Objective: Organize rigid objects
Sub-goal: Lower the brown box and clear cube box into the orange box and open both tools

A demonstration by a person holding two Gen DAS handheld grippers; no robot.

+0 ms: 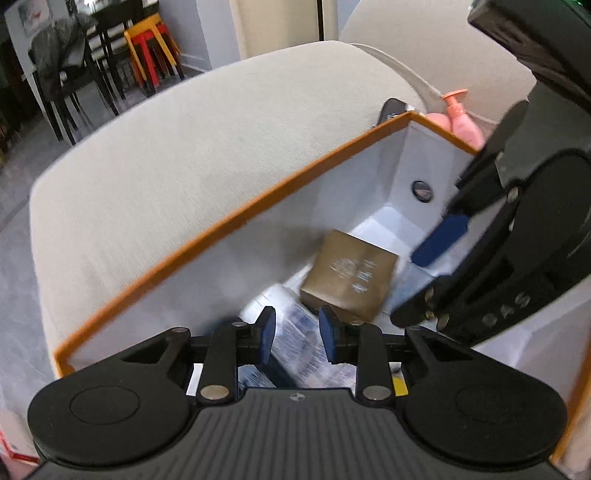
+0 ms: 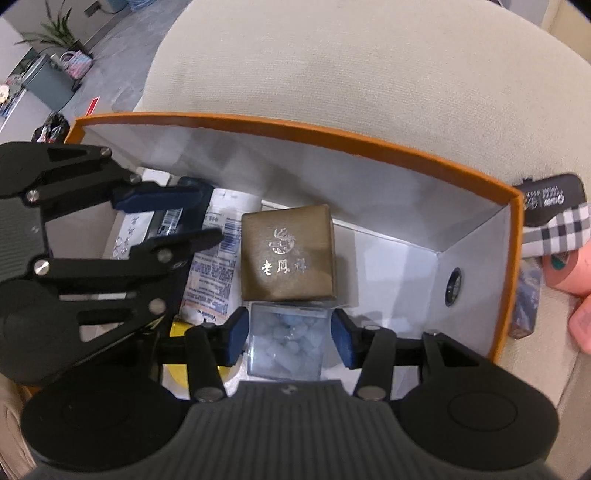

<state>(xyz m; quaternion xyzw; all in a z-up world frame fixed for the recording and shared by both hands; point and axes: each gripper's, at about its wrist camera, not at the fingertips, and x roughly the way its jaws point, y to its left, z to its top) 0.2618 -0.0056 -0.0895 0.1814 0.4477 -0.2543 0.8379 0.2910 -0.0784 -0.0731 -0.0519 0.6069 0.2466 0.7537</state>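
Inside: 1 orange-rimmed box (image 2: pixel 369 147) w/ 1 brown cube box (image 2: pixel 288 254), 1 clear case (image 2: pixel 286 339) between right claw (image 2: pixel 288 334) pads, contact unclear. Left claw (image 1: pixel 297 334) narrowly parted, empty, over 1 white tube (image 2: pixel 216 266).

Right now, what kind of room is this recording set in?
Most likely a home living area. The orange-rimmed box sits on a beige sofa. Behind it stand a dark dining table with chairs and stacked coloured stools; a potted plant is on the floor.
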